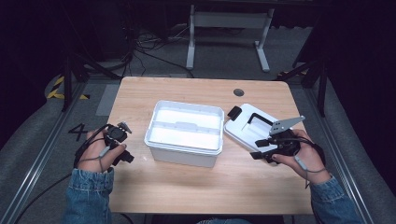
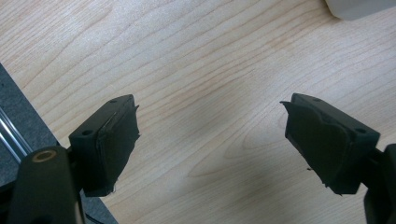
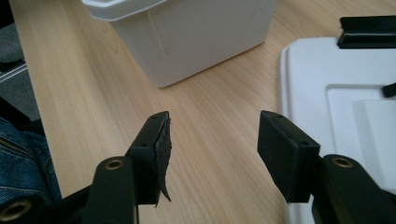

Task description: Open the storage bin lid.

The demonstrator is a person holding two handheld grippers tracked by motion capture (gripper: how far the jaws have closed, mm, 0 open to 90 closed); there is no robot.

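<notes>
White open storage box (image 1: 184, 132) set mid-table, lid (image 1: 247, 127) laid beside; left gripper (image 2: 212, 140) spread wide, empty; right gripper (image 3: 212, 149) parted, empty

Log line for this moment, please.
left gripper: open, over bare table | right gripper: open, beside lid | box: open, centre | lid: flat, right of box

Wooden table (image 1: 196, 186), white metal frame (image 1: 229, 21) behind.
</notes>
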